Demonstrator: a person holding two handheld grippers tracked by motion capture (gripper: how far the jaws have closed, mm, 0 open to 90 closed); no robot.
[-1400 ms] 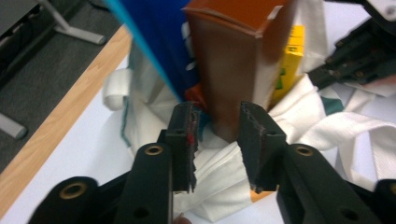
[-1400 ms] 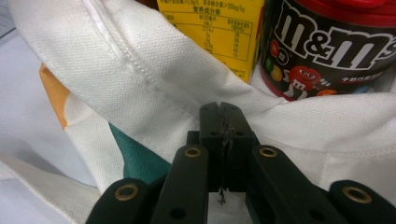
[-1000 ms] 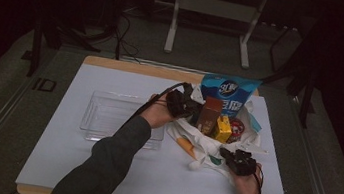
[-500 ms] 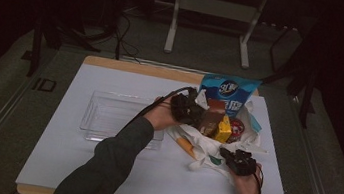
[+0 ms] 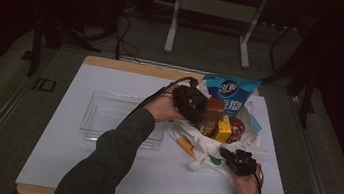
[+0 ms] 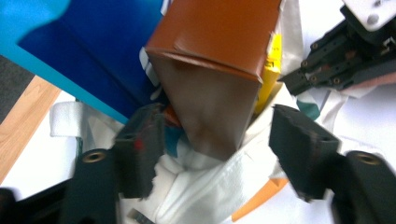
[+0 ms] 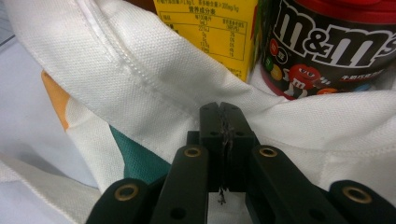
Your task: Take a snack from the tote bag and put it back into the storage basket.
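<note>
A brown carton (image 5: 212, 113) (image 6: 215, 70) stands in a white cloth bag (image 5: 205, 152) (image 6: 201, 186) beside a yellow carton (image 5: 224, 130) (image 7: 210, 28) and an M&M's can (image 5: 238, 128) (image 7: 327, 46). My left gripper (image 5: 199, 108) (image 6: 219, 149) is at the carton. Its jaws have just been opening; the carton's lower end sits between them, and the pads (image 6: 140, 149) stand clear of it. My right gripper (image 5: 237, 161) (image 7: 223, 126) is shut on the bag's white fabric at its near rim. A blue snack bag (image 5: 229, 90) (image 6: 93, 51) leans behind the cartons.
A clear plastic tray (image 5: 102, 115) lies left of the bag on the white tabletop (image 5: 100, 168). My left forearm crosses over the tray's right part. The table's wooden edge (image 6: 18, 126) runs just behind the blue bag. A metal stand (image 5: 211, 11) is on the floor beyond.
My left gripper has shifted slightly right, closer to the bag, and its jaws have opened off the brown carton. The right hand has kept still on the bag.
</note>
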